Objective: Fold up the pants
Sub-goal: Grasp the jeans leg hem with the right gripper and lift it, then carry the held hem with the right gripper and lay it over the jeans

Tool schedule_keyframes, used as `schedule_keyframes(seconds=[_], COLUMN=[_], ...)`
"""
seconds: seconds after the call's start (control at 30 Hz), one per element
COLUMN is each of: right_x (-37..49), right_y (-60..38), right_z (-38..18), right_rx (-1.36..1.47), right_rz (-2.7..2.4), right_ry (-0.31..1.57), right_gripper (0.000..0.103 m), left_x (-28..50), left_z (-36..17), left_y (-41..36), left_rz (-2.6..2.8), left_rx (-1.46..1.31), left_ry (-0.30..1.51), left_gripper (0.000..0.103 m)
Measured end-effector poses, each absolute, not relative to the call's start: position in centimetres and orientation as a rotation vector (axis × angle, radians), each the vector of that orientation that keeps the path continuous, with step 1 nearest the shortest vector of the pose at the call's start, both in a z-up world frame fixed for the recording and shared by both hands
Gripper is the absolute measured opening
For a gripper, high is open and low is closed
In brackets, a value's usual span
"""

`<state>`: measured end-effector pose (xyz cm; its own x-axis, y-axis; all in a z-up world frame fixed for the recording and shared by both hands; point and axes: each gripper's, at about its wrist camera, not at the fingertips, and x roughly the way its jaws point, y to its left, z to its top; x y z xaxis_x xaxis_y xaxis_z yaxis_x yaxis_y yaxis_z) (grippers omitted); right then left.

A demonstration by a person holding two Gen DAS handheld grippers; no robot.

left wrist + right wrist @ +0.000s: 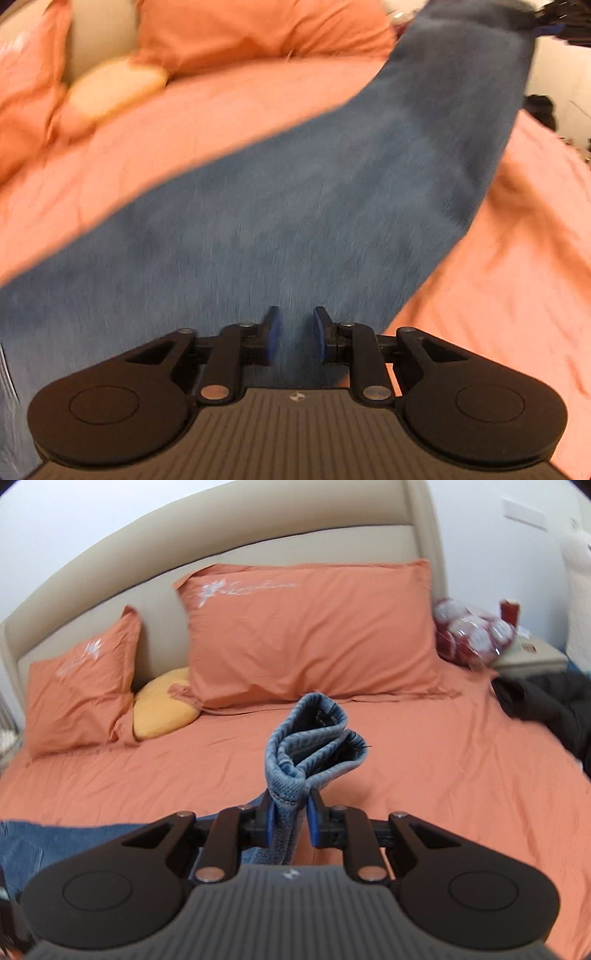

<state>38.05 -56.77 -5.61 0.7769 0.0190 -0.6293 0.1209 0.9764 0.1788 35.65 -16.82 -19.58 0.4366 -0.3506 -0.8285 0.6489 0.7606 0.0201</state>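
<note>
Blue denim pants (295, 206) stretch across the orange bed from lower left up to the top right in the blurred left wrist view. My left gripper (294, 338) is just above the denim with a narrow gap between its blue pads; whether cloth is pinched there is unclear. The other gripper (554, 22) shows at the top right, holding the far end of the pants. In the right wrist view my right gripper (290, 819) is shut on the bunched leg hems of the pants (314, 746), lifted above the bed. More denim (55, 845) lies at lower left.
The bed has an orange sheet (443, 775), two orange pillows (306, 635) and a yellow cushion (166, 705) against a beige headboard (258, 550). A dark garment (546, 705) lies at the right edge, and a red-and-white bag (469, 631) beside a nightstand (528, 657).
</note>
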Motion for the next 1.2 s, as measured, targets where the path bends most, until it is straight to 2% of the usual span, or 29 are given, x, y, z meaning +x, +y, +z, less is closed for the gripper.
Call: schedule_keyframes(seconds=[0.1, 0.23, 0.4, 0.43, 0.63, 0.87, 1.0, 1.2], right_x=[38.5, 38.7, 38.8, 38.8, 39.1, 39.3, 39.5, 39.7], right_y=[-56.0, -54.8, -53.0, -52.6, -51.1, -50.6, -50.1, -45.3], right_z=[-5.1, -4.3, -3.0, -2.7, -1.7, -1.1, -0.4, 0.2], right_rx=[0.184, 0.148, 0.122, 0.107, 0.065, 0.054, 0.077, 0.069], right_rz=[-0.037, -0.002, 0.046, 0.058, 0.086, 0.113, 0.141, 0.252], right_ry=[0.690, 0.688, 0.669, 0.666, 0.662, 0.664, 0.663, 0.668], right_gripper=[0.013, 0.013, 0.013, 0.013, 0.013, 0.013, 0.013, 0.013], left_x=[38.1, 41.2, 42.1, 42.1, 45.2, 50.6, 49.0, 45.9], left_z=[-18.7, -21.0, -22.5, -22.2, -19.0, -22.2, -21.4, -16.6], left_y=[-18.5, -20.9, -22.6, -23.0, -23.5, -25.0, -24.9, -19.5], left_rz=[-0.633, -0.640, -0.632, -0.639, -0.660, -0.513, -0.522, -0.577], left_rx=[0.416, 0.510, 0.573, 0.588, 0.612, 0.605, 0.646, 0.491], left_ry=[0.918, 1.024, 1.060, 1.065, 1.012, 1.066, 1.021, 0.968], left_gripper=[0.025, 0.027, 0.027, 0.024, 0.025, 0.023, 0.020, 0.022])
